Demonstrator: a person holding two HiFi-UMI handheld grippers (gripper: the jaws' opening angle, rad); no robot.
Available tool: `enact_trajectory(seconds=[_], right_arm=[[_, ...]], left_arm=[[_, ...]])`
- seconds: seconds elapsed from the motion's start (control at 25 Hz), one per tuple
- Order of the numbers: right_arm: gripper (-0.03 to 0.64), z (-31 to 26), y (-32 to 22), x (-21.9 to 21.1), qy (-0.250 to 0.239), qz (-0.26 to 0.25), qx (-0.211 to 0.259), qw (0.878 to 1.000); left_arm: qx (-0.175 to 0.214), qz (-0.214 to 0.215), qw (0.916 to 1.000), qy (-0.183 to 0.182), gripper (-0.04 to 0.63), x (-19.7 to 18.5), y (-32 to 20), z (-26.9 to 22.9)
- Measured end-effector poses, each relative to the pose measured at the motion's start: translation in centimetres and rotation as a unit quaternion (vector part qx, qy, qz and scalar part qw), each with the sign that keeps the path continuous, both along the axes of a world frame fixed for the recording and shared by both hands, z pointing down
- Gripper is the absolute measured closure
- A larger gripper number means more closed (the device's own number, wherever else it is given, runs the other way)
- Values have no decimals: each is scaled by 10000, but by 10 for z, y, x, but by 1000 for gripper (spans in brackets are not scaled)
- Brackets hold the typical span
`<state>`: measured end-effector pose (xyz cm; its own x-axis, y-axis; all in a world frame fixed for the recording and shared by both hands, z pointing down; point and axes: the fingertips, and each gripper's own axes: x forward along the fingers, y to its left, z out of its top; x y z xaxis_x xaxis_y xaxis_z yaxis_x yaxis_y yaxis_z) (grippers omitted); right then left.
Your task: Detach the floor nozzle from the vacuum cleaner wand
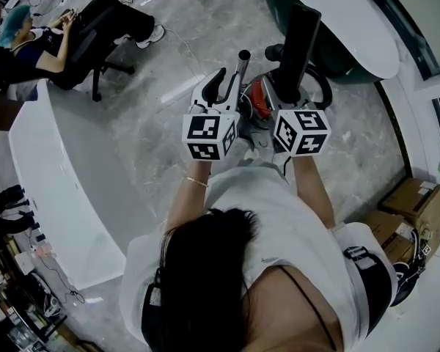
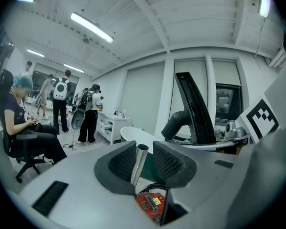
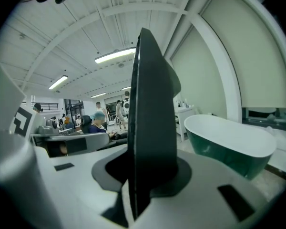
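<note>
- Nearest to us, the left gripper point(image 2: 144, 148) stands about half open around the metal wand point(image 1: 241, 70); the tube leans on the left pad point(image 2: 121, 163), while a slit of air shows before the right pad point(image 2: 169, 161), so we judge that nothing is clamped yet.
- To do this step well, we should centre the tube between both pads before we squeeze; we should also take it below its open mouth, so that the thin rim is not crushed.
- Just under the jaws lies the red vacuum body point(image 2: 151, 204) with a black cable point(image 2: 155, 187); the jaw tips should keep off both.
- Beside it, the right gripper point(image 3: 145, 168) is closed firmly on the black floor nozzle point(image 3: 150, 104); it holds the flat plate edge-on and upright.
- The nozzle's neck point(image 2: 177, 122) stands apart from the bare open end of the wand; we judge the joint already free, so the right hand needs only to carry the nozzle straight away, without swinging it against the tube.
- Further off is the green bathtub point(image 3: 229, 142); the nozzle should pass well clear of its rim.
</note>
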<state>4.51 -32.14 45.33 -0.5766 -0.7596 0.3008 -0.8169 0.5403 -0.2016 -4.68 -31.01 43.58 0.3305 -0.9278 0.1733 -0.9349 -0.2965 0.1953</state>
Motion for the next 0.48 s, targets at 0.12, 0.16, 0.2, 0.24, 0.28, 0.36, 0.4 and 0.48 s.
enact_trajectory(seconds=[0.12, 0.16, 0.2, 0.24, 0.28, 0.36, 0.4, 0.48], right_arm=[[517, -3, 7, -1, 87, 44, 155, 9998], [517, -4, 10, -2, 113, 53, 184, 9998], [517, -5, 13, -3, 126, 61, 195, 9997], [517, -5, 16, -4, 125, 73, 194, 9997], [517, -5, 19, -4, 119, 90, 189, 9997], [517, -5, 26, -4, 116, 124, 180, 9997], [517, -5, 30, -5, 127, 134, 178, 9997], [517, -6, 38, -8, 166, 145, 196, 9996]], left_arm=[[-123, -110, 9999, -52, 529, -2, 5, 3], [-144, -134, 9998, -57, 554, -3, 7, 4], [-154, -143, 9998, -60, 564, -4, 10, 4], [-159, -146, 9997, -70, 569, -5, 13, 4], [-169, -155, 9997, -89, 573, -6, 16, 4], [-227, -205, 9994, -148, 581, -8, 22, 4], [-270, -239, 9992, -174, 585, -10, 24, 5], [-329, -283, 9989, -180, 591, -14, 31, 5]])
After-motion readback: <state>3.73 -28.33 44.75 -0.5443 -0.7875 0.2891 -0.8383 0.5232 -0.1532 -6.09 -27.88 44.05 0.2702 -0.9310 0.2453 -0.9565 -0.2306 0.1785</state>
